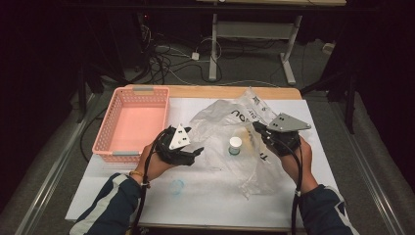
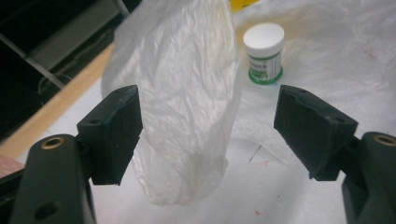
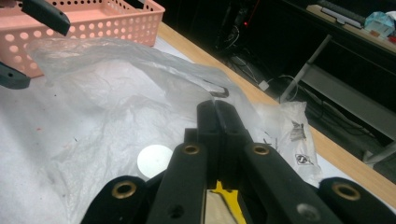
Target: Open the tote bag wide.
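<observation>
**On the worktop: one bag, one jar, one basket, two grippers**

On the white-covered worktop (image 1: pixel 205 196) lies a single crumpled clear plastic bag (image 1: pixel 230 127), spread across the middle and reaching toward the far right edge. One small jar with a white lid (image 1: pixel 235 145) stands upright at the middle of the bag; seen from above, I cannot tell whether it sits inside the plastic or on top of it. In the left gripper view the same jar (image 2: pixel 264 53) shows a green label and stands beyond a raised fold of the bag (image 2: pixel 182 93).

One pink perforated basket (image 1: pixel 133 98) rests at the far left of the worktop, well apart from the jar.

Two grippers are in hand. The left gripper (image 1: pixel 193 152) is just left of the bag, its fingers (image 2: pixel 114 133) released and spread wide; the fold of plastic hangs between them without either pad pressing on it. The right gripper (image 1: pixel 258 128) is at the bag's right side, its fingers (image 3: pixel 219 126) clenched together on a pinch of the plastic, holding that part of the bag up off the worktop. In the right gripper view the jar's round white lid (image 3: pixel 155 160) shows through the film, below and left of the clamped fingers.

One faint blue ring mark (image 1: pixel 177 186) sits on the near part of the cover, between the two forearms.
</observation>
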The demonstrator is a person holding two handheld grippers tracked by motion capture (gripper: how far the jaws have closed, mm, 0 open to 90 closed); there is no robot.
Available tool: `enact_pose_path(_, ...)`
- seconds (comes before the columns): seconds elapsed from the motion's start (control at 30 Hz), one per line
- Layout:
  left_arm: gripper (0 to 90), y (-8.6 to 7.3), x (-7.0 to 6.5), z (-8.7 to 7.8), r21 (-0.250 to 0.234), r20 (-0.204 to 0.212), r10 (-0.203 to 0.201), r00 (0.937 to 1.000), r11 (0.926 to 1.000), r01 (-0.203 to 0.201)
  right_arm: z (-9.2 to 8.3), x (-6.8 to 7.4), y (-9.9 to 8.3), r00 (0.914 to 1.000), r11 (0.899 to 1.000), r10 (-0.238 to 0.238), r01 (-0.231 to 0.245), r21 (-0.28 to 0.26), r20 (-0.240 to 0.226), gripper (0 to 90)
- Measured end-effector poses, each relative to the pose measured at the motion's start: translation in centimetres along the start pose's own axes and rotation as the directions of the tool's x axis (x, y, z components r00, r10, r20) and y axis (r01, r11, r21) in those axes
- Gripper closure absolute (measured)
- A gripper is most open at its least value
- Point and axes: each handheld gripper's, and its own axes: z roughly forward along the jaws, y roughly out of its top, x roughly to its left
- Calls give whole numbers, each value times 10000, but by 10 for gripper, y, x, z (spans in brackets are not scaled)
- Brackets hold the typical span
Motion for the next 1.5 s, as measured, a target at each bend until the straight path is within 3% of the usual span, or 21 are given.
enact_pose_path(0.1, 288, -2, 0, 7, 392, -37, 107, 9999, 9992, -105, 0, -2, -2, 10000, 10000, 86, -86, 27, 8, 900)
enact_pose_path(0.17, 421, -3, 1, 10, 640, -52, 84, 10000, 9979, -80, 1, -3, -3, 9999, 9999, 112, -112, 52, 5, 900)
enact_pose_path(0.23, 459, -5, 2, 12, 789, -291, 44, 9996, 9969, -21, 1, -4, -3, 9999, 9999, 164, -164, 46, 48, 900)
enact_pose_path(0.3, 585, -7, 6, 11, 838, -302, -81, 9995, 9964, 106, 0, -5, -4, 9998, 9998, 198, -198, 50, 88, 900)
enact_pose_path(0.33, 586, -8, 8, 11, 896, -365, -180, 9992, 9958, 212, 0, -5, -4, 9998, 9998, 176, -176, 44, 88, 900)
enact_pose_path(0.53, 838, -10, 10, 11, 1006, 181, -138, 9997, 9949, 119, 1, -6, -5, 9998, 9998, 210, -210, 24, 48, 900)
enact_pose_path(0.63, 852, -9, 8, 10, 1006, 337, 43, 9994, 9949, -77, 0, -3, -5, 9997, 9997, 238, -238, 9, 102, 783)
enact_pose_path(0.73, 854, -9, 7, 10, 973, 381, 84, 9992, 9952, -121, -4, 4, -6, 9996, 9997, 237, -238, -52, -128, 694)
enact_pose_path(0.83, 854, -9, 7, 11, 980, 382, 105, 9992, 9951, -142, -13, 13, -7, 9999, 9997, 164, -164, -154, 13, 568)
enact_pose_path(1.0, 854, -11, 6, 11, 994, 419, 162, 9990, 9948, -203, -32, 27, -13, 9976, 9974, 440, -469, -547, -526, 406)
enact_pose_path(1.13, 855, -10, 4, 12, 996, 393, 226, 9990, 9947, -264, -48, 45, -22, 9913, 9965, 654, -708, -437, -1144, 308)
enact_pose_path(1.2, 855, -10, 4, 12, 945, 439, 233, 9988, 9952, -274, -53, 56, -27, 9874, 9980, 538, -580, -239, -1488, 299)
enact_pose_path(1.33, 859, -10, 3, 12, 958, 478, 313, 9984, 9948, -358, -57, 75, -44, 9707, 9976, 515, -391, 572, -2348, 276)
enact_pose_path(1.5, 859, -10, 4, 11, 895, 360, 288, 9989, 9955, -319, -46, 87, -69, 9734, 9834, -186, 590, 1714, -2286, 198)
